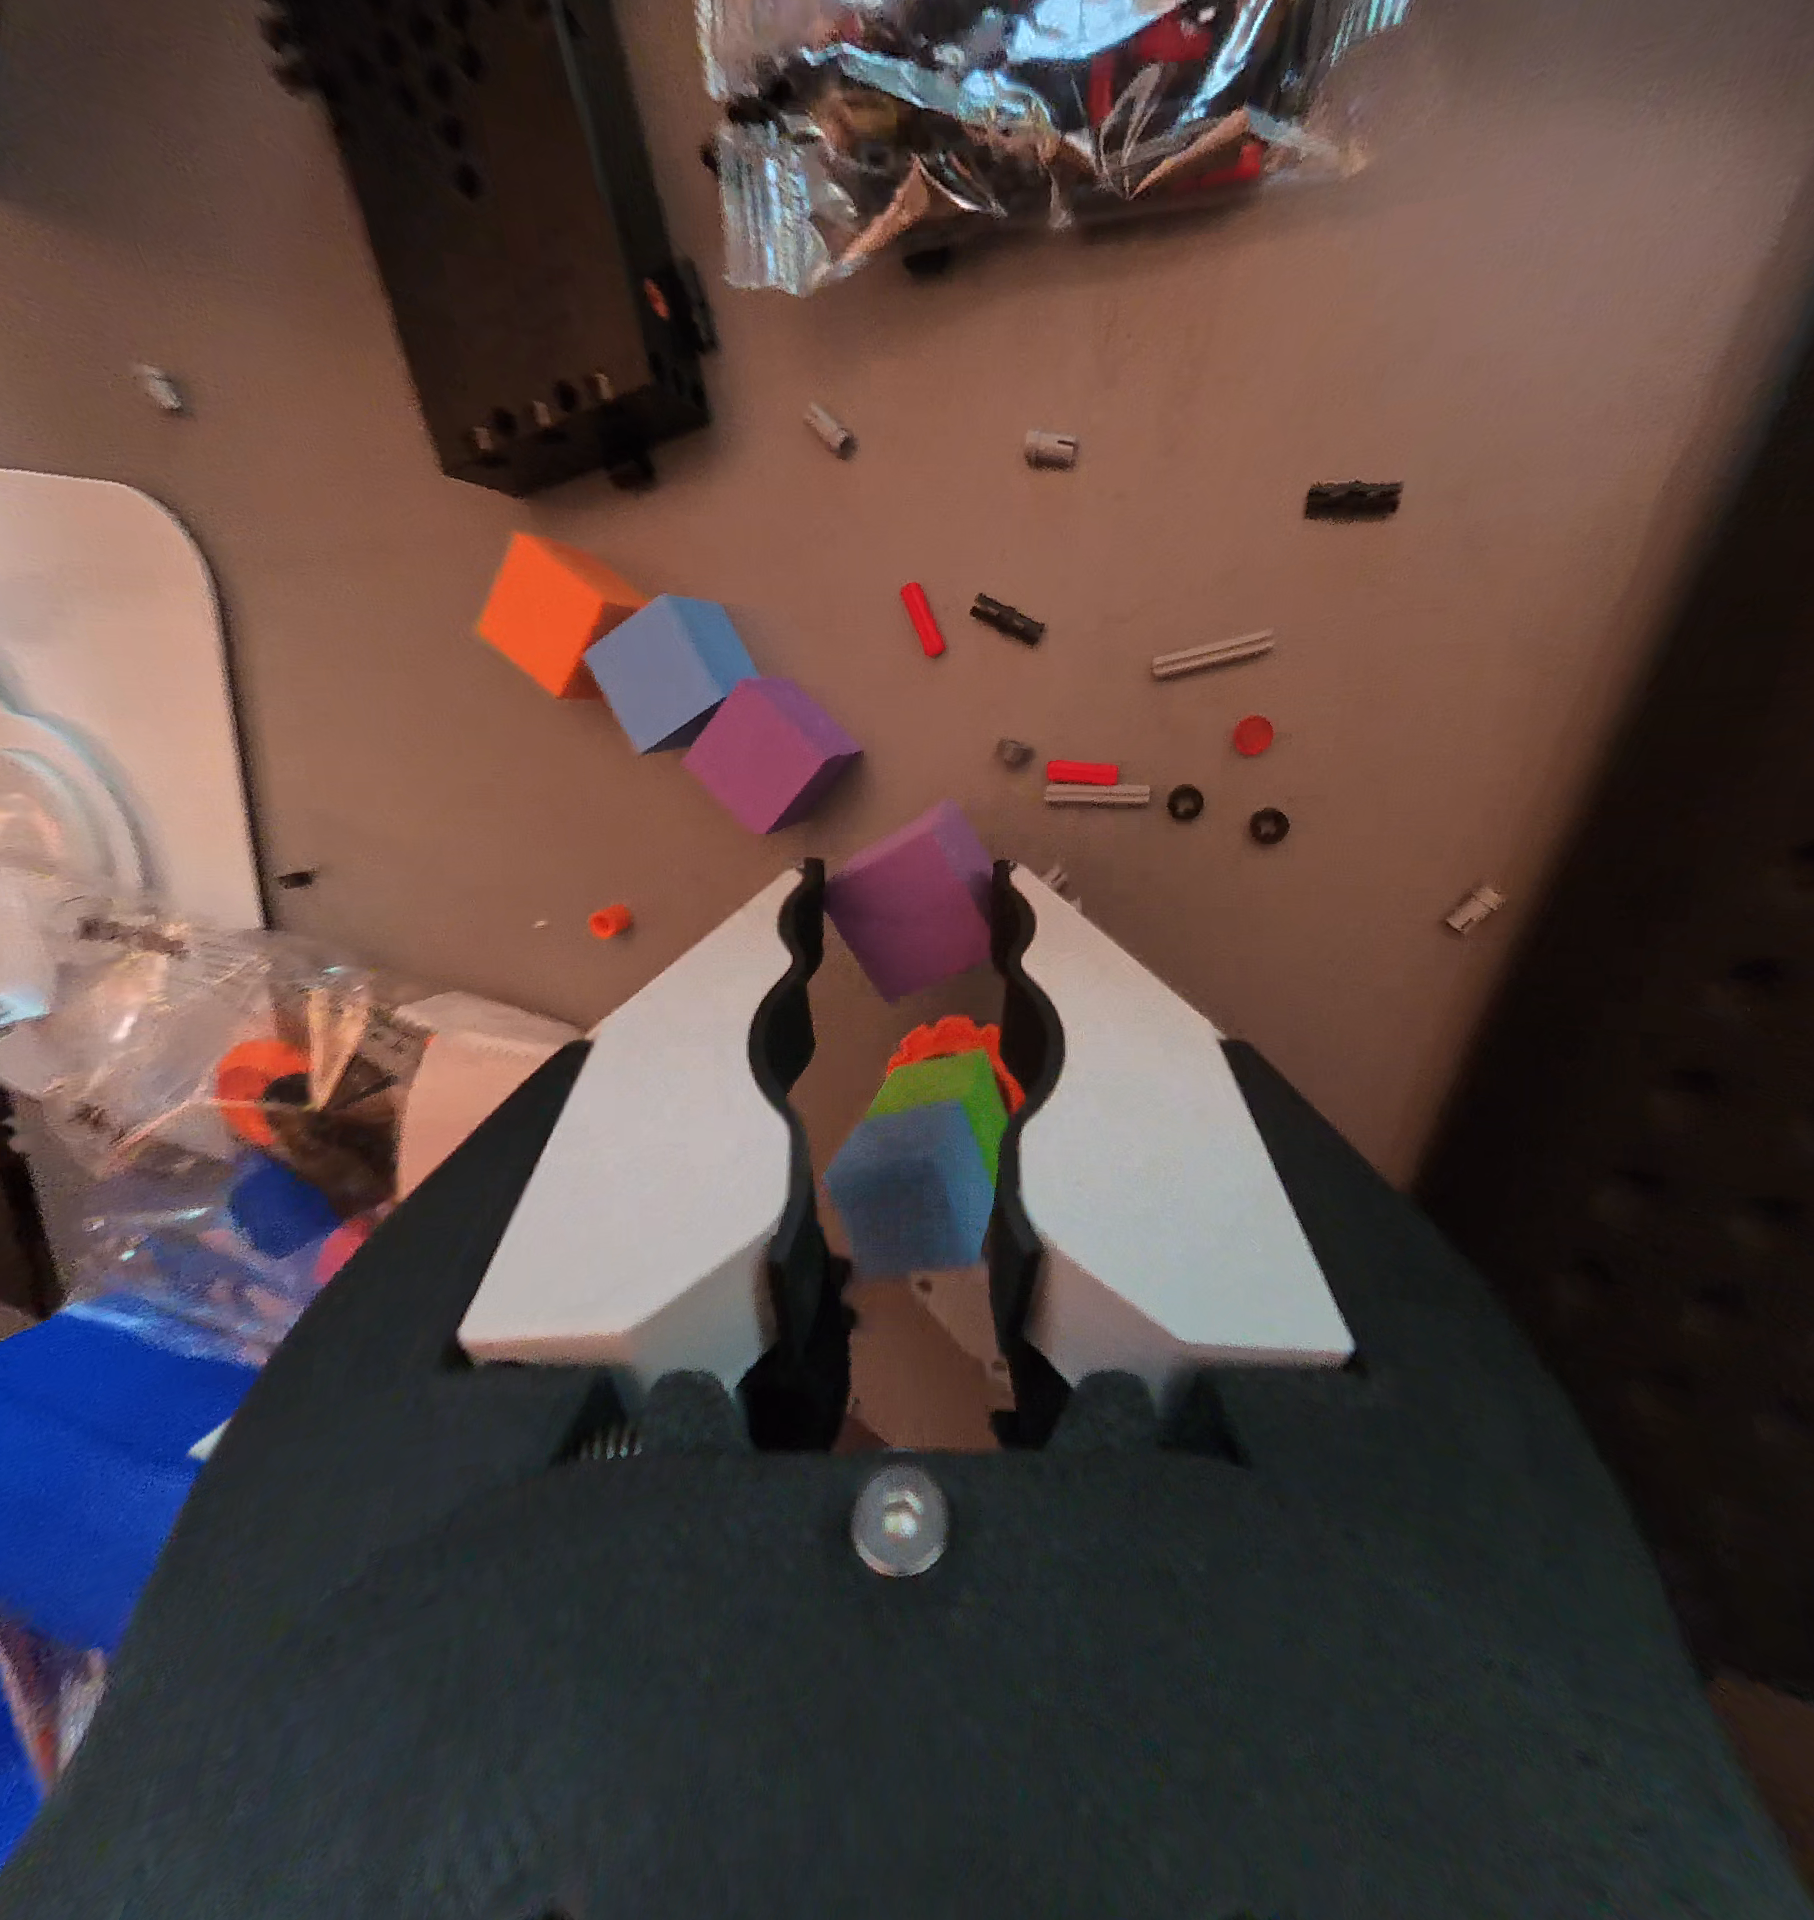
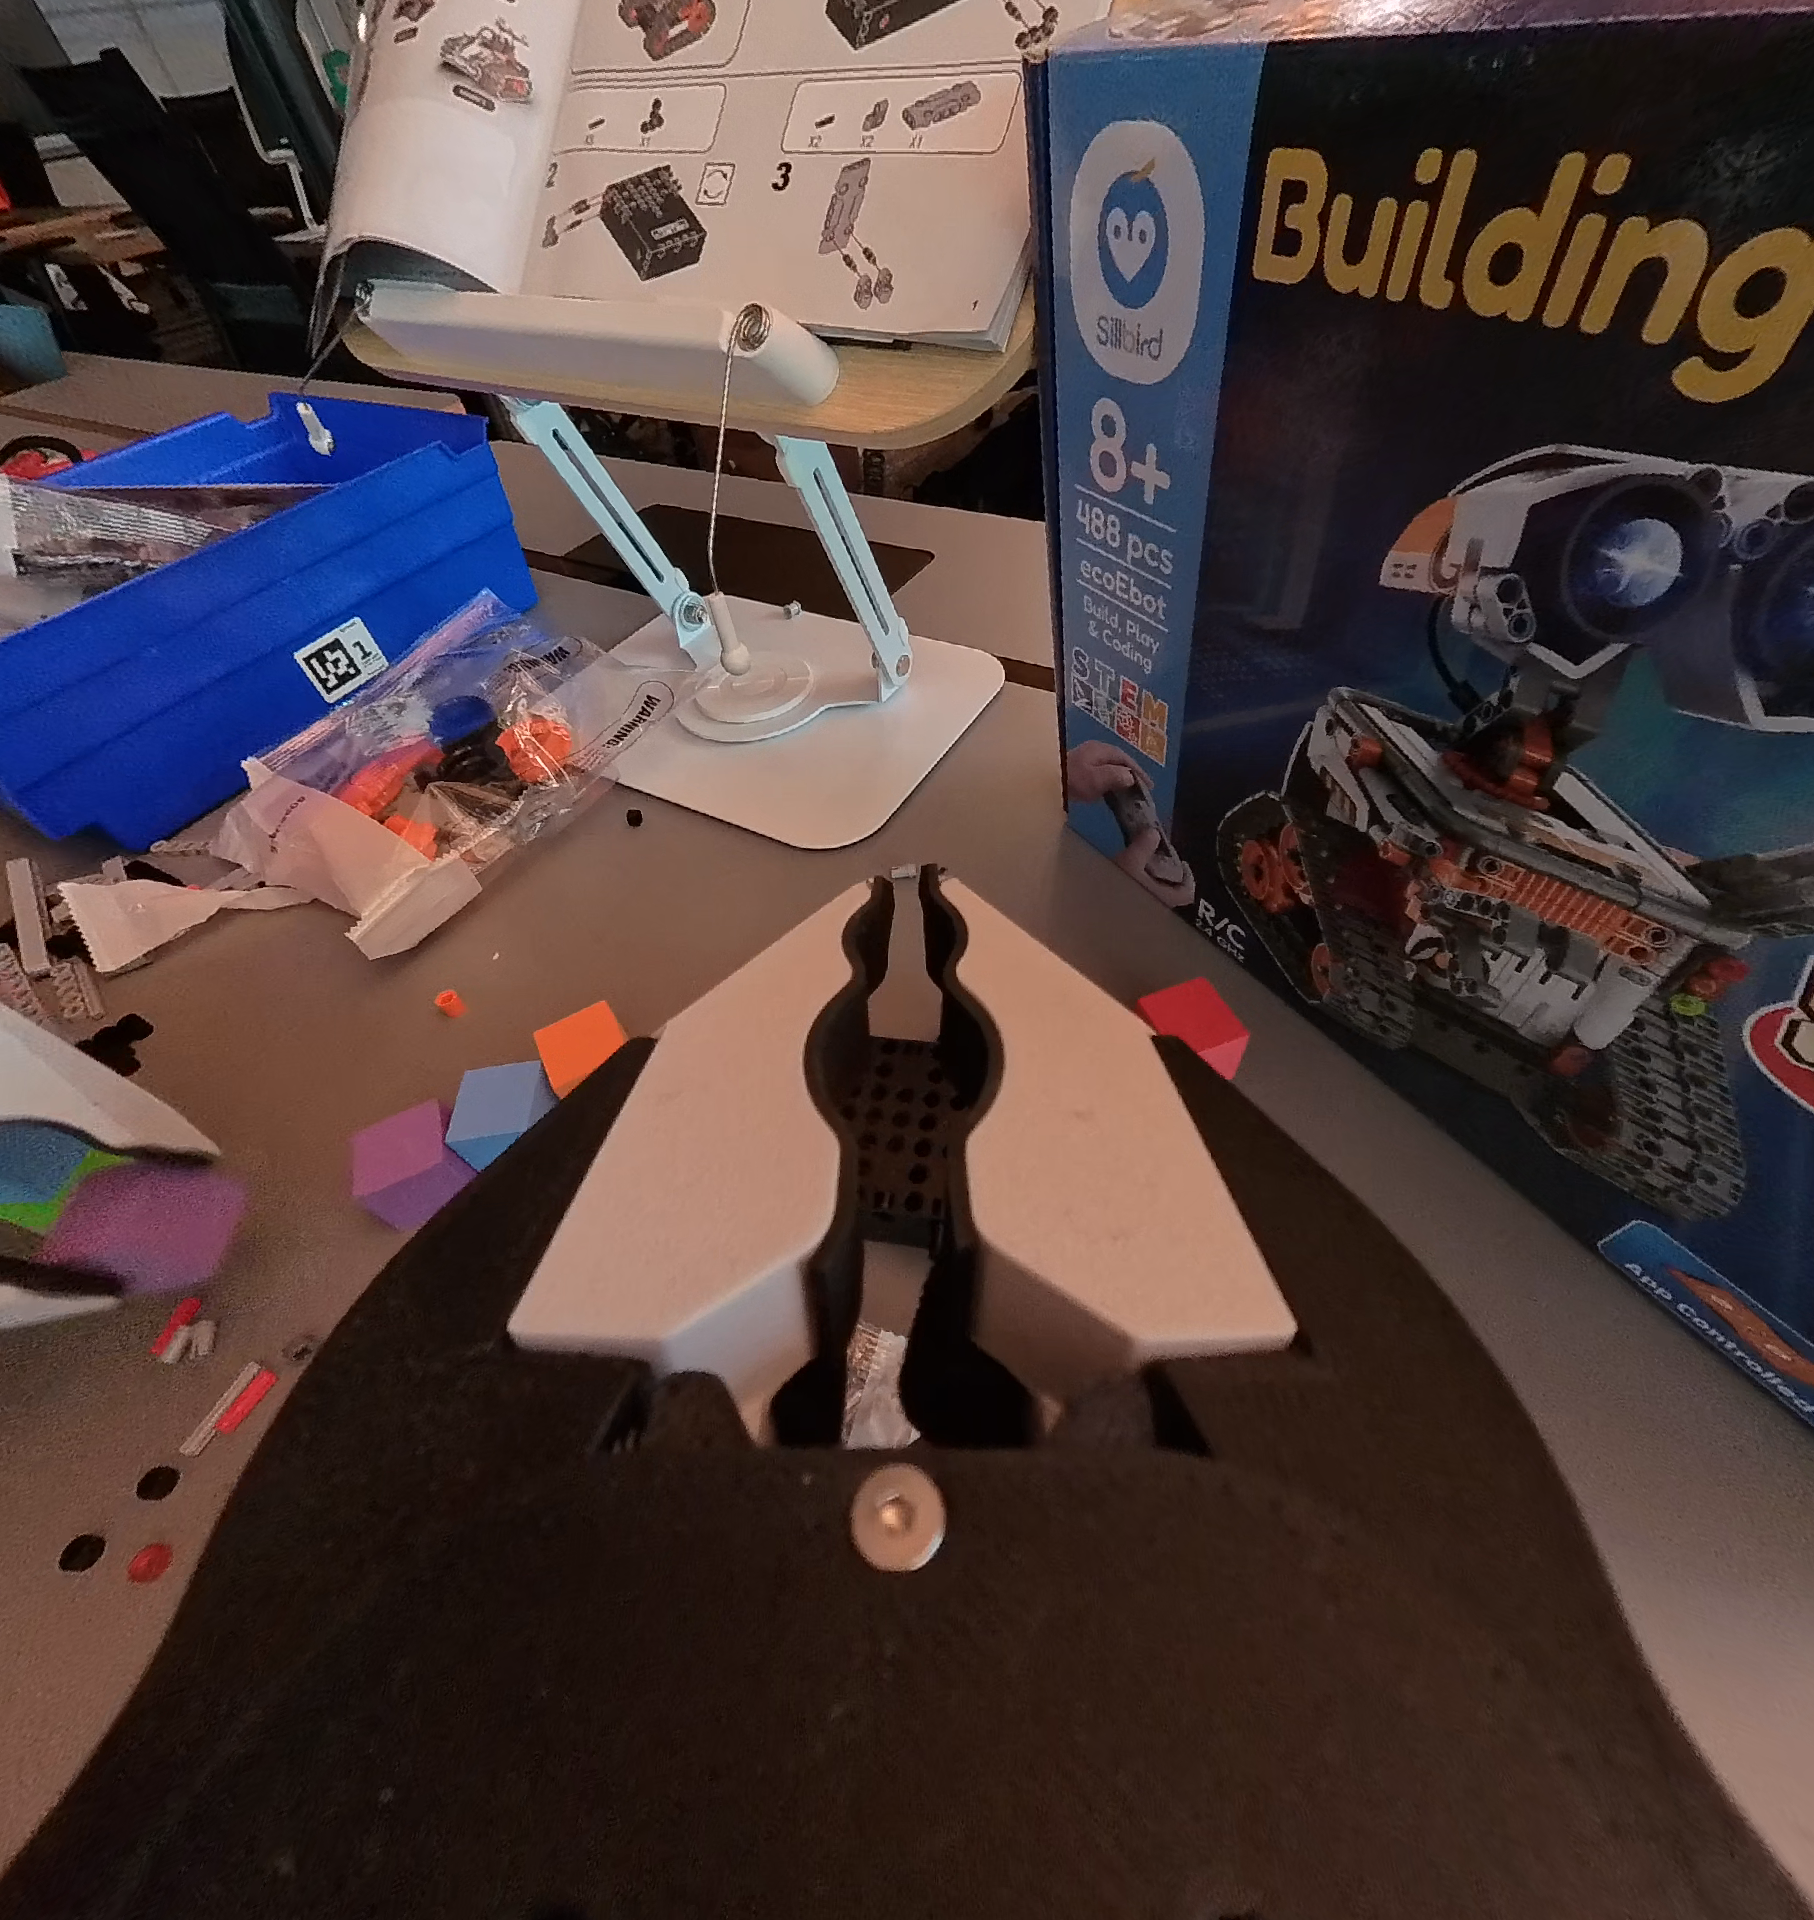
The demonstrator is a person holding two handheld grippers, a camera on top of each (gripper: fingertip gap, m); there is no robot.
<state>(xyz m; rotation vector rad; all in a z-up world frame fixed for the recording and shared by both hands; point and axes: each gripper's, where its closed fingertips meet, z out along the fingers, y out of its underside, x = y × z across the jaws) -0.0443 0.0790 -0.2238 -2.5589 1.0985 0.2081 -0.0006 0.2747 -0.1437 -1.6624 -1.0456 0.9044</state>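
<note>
Between the fingers of the left gripper point(image 1: 908, 883) a purple foam cube point(image 1: 913, 899) is clamped at the tips; behind it, within the gap, a green cube point(image 1: 944, 1086), a blue cube point(image 1: 908, 1195) and an orange toothed part point(image 1: 950, 1036) are seen, though whether they are touched cannot be told. Three more cubes are laid in a touching row on the grey matte tabletop point(image 1: 1402, 364): orange point(image 1: 550, 613), blue point(image 1: 669, 670) and purple point(image 1: 768, 753). Small pins and axles are scattered about, among them two red ones point(image 1: 922, 619) point(image 1: 1082, 772) and two black rings point(image 1: 1184, 802) point(image 1: 1268, 826). A black perforated block point(image 1: 529, 239) and a crinkled clear bag of parts point(image 1: 1007, 125) are seen farther off.

The right gripper point(image 2: 908, 878) is held nearly closed, a small pale piece point(image 2: 905, 873) pinched at its tips. One red cube point(image 2: 1194, 1020) is set just beside the glossy cardboard toy box point(image 2: 1505, 623). An instruction booklet point(image 2: 757, 156) is propped on a white stand point(image 2: 809, 748), next to a blue plastic bin point(image 2: 207, 623) and one clear bag point(image 2: 446, 758).
</note>
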